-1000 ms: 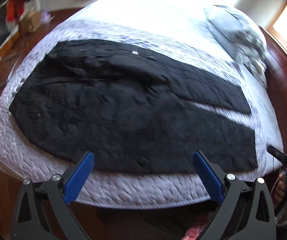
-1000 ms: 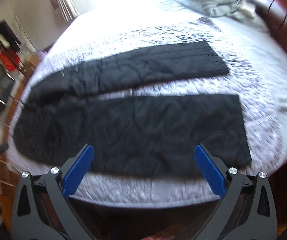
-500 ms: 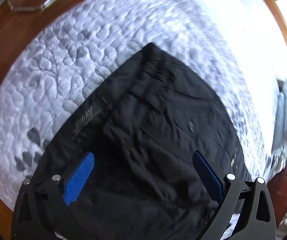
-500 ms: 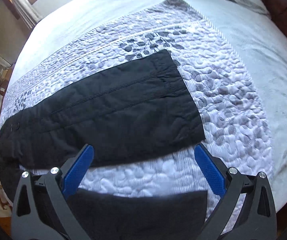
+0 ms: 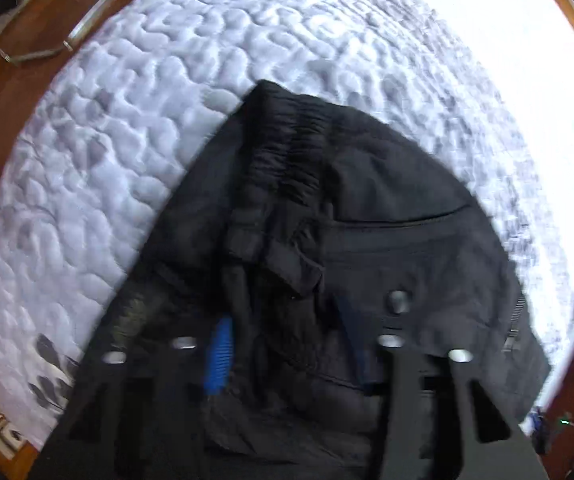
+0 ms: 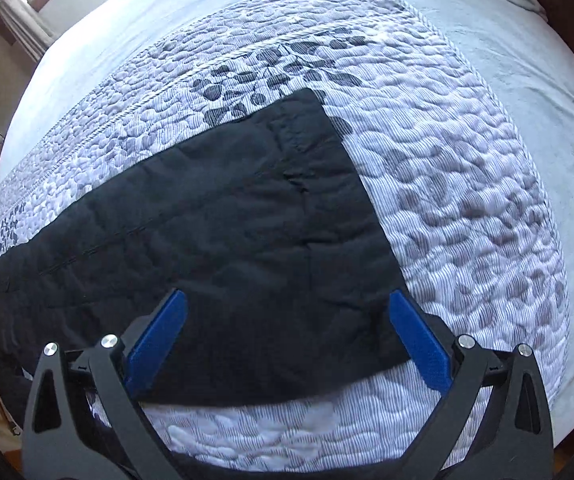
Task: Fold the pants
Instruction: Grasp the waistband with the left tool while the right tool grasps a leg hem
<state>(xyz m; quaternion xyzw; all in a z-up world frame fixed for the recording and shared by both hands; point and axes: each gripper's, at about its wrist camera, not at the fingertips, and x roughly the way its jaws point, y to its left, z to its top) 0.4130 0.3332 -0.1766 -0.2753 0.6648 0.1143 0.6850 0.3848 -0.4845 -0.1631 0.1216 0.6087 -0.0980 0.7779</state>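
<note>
The left wrist view looks down on the waist end of the black pants [image 5: 367, 216], which fill the lower middle of the frame on the quilted bedspread [image 5: 135, 128]. A gathered waistband [image 5: 287, 160], a pocket slit and a round snap [image 5: 398, 301] show only here. The left tool [image 5: 287, 340] sits low in the frame over this bunched cloth. Its jaws have just been closing and stand narrow, with a ridge of pants fabric raised between them. The picture is smeared and the tool is dark against dark cloth, so I cannot tell whether the blue pads [image 5: 219, 356] actually press on the fabric; the right-hand pad is barely visible.

The right wrist view is sharp and shows the other end: one pant leg [image 6: 227, 232] lying flat across the middle of the frame, its hem toward the right, on the same bedspread [image 6: 467, 208]. The right tool [image 6: 287, 344] is at the bottom of the frame with its jaws wide apart, nothing between the pads, hovering over the near edge of that leg. A dark strip at the very bottom edge, mostly cut off by the tool, may be the second leg. The plain bed sheet [image 6: 527, 80] lies in the upper right, and a crumpled blanket is cut off at the top edge.
</note>
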